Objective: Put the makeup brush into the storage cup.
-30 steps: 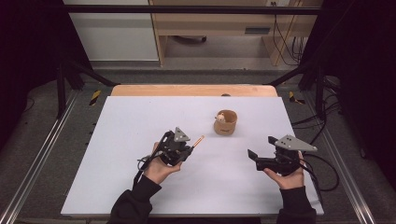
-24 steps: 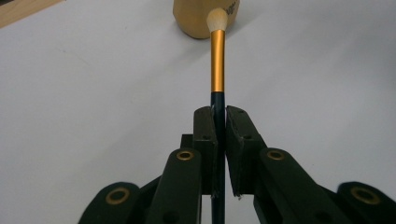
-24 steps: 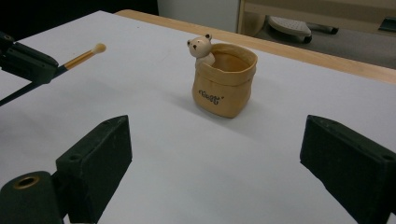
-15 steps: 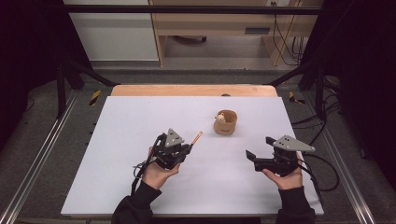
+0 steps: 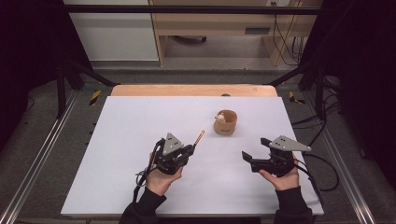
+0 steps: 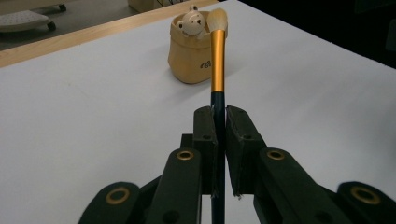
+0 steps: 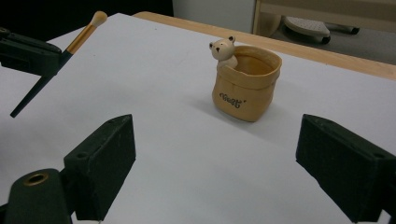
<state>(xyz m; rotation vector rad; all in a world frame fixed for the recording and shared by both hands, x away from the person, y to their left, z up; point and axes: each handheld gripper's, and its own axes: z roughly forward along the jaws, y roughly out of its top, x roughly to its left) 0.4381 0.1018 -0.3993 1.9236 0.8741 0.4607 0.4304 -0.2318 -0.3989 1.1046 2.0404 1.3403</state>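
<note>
Starting at the left: the left tool (image 5: 192,148) was clamped tight on the dark handle of a makeup brush (image 6: 217,56), jaws squeezed right down onto it with no gap showing in the left gripper view. The brush stuck out past the jaws, gold ferrule and pale bristle tip aimed toward the far right, held a bit above the white table (image 5: 121,140) rather than lying on it.

Moving right, the little tan bear cup (image 5: 225,122) stood upright near the middle of the table, well apart from both tools, with a tiny bear figure peeking over its rim. From the right gripper view the inside looked empty.

Further right, the right tool (image 5: 254,153) hovered low over the table with its jaws spread wide and nothing between them, though they'd just been closing in a touch. It pointed roughly at the cup.

Looked like the carry step: brush picked up, not yet delivered. Next move would probably need the left hand to bring the brush over the cup's mouth, tip it more upright and lower it in handle first before letting go. The right tool could maybe steady the cup so it wouldn't tip.
</note>
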